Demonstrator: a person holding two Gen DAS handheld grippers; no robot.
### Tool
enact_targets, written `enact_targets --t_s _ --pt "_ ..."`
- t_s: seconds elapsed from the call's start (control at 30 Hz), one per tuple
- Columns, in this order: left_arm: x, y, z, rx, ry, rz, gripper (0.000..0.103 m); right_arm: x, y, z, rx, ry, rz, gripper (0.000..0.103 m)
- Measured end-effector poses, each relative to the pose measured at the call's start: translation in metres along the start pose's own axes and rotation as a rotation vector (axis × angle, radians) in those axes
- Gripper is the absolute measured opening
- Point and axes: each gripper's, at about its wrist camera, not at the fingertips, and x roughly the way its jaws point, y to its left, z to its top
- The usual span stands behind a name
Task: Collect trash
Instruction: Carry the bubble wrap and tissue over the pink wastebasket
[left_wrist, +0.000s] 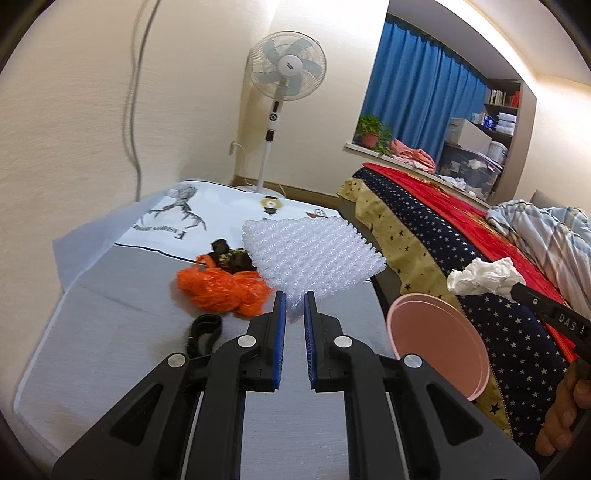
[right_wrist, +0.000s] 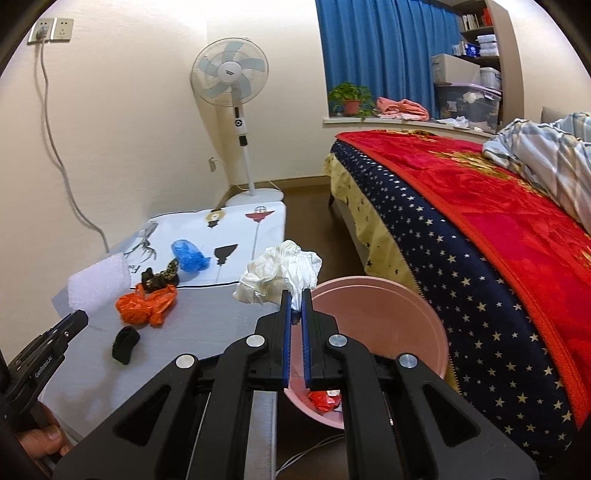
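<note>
Trash: white wad (right_wrist: 280, 275), crumpled paper or plastic, pinched at one corner and hanging above the table edge, just beside the bin rim.
Right gripper (right_wrist: 295, 299): jaws nearly shut on a tail of the wad; the bulk of it spills out ahead of the tips.
Bin (right_wrist: 436, 332): pink, round, on the floor between table and bed; a red scrap (right_wrist: 323, 400) already lies inside.
Left gripper (left_wrist: 295, 301): jaws close together with only a narrow gap, nothing between them; it hovers over the table, pointed at the foam sheet.
Table (left_wrist: 110, 332): grey top, still carrying the rest of the litter (near to far).
Black piece (right_wrist: 125, 343): small, curved, nearest the left gripper.
Orange bag (right_wrist: 146, 304): crumpled, touching the dark scrap behind it.
Dark scrap (right_wrist: 160, 278): black and gold wrapper, by the look of it.
Foam sheet (left_wrist: 314, 251): white, ridged, lying flat beside the orange bag.
Blue wad (right_wrist: 188, 254): on the printed white cloth (right_wrist: 236, 225) farther back.
Step in hand: carrying the white wad to the bin; I judge the task partly done, several items remaining.
Next move: shift the right gripper over the bin mouth, then part the jaws (the wad is light and may cling to the pads).
</note>
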Motion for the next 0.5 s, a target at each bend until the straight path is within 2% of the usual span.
enact_targets --t_s 0.5 --pt "0.027 -0.043 -0.010 0.038 0.039 -0.067 0.010 0.015 -0.031 -0.003 0.065 0.010 -0.095 0.005"
